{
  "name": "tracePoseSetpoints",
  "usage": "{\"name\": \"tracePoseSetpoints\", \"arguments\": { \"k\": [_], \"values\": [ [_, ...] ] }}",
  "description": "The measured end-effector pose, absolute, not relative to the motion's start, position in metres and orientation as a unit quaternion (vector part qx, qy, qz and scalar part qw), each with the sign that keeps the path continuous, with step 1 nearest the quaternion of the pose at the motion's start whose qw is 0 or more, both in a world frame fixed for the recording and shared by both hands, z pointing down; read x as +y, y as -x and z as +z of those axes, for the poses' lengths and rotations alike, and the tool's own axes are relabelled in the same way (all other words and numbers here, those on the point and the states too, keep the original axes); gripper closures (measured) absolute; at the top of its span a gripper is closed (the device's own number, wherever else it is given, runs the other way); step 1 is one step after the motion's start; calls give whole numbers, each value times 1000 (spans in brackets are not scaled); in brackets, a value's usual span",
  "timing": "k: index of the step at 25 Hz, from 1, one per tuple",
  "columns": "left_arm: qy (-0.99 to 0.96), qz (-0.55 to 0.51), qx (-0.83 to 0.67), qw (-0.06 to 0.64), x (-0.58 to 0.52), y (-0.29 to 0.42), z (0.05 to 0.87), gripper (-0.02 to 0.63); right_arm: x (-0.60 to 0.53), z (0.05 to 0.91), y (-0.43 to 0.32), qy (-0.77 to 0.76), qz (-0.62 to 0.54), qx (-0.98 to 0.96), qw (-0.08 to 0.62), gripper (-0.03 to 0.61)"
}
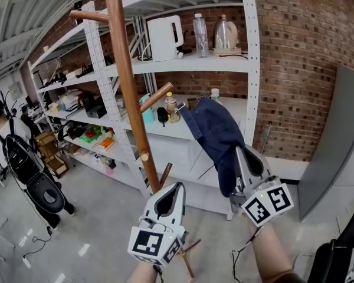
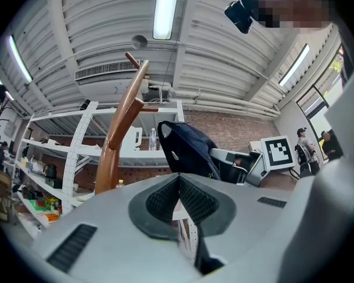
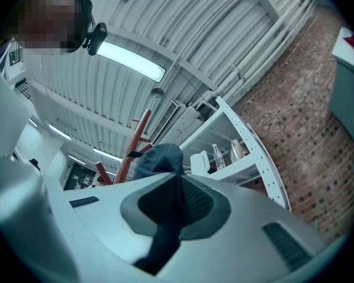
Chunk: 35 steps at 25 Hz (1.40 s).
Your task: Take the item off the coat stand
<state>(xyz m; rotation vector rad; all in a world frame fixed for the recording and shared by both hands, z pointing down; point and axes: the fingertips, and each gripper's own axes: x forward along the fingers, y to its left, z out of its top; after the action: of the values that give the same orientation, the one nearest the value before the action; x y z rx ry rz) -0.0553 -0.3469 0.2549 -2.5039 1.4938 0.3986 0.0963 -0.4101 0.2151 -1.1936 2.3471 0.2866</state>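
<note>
The wooden coat stand (image 1: 127,69) rises at centre left, its bare peg (image 1: 156,96) pointing right. A dark blue cloth item (image 1: 215,128) hangs to the right of it, apart from the peg. My right gripper (image 1: 243,153) is shut on the lower part of this cloth, which runs between the jaws (image 3: 178,181) in the right gripper view, with its bulk (image 3: 156,161) above. My left gripper (image 1: 176,188) is low near the stand's pole, shut and with nothing in it (image 2: 178,180). From the left gripper view the cloth (image 2: 186,146) shows beside the stand (image 2: 121,140).
White metal shelving (image 1: 248,58) stands behind the stand, with a kettle (image 1: 165,37) and a bottle (image 1: 200,34) on it. A brick wall (image 1: 307,52) and a grey panel (image 1: 336,134) are at the right. A black wheeled seat (image 1: 35,181) stands at the left.
</note>
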Motion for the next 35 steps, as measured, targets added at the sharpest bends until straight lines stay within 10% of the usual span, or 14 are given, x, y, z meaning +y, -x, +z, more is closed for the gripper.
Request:
{"name": "tracePoseSetpoints", "arguments": {
  "k": [35],
  "values": [
    [831,91,548,16,-213,62,358,606,-249,361,-76,424,16,889,174,558]
  ]
}}
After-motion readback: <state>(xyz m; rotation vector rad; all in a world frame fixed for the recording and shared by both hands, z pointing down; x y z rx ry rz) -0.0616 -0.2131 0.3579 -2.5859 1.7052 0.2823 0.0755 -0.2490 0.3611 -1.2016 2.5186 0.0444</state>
